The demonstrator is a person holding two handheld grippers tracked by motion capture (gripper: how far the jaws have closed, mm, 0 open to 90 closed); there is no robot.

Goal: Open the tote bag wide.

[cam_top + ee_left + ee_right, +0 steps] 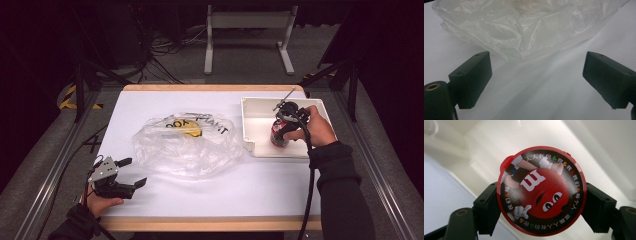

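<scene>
Right hand reaches over the white tray, right gripper pointing down; its jaws clamp the red candy can by its sides, can inside the tray; left gripper rests low near the table's front-left, jaws wide apart and holding nothing, just short of the plastic bag.
</scene>
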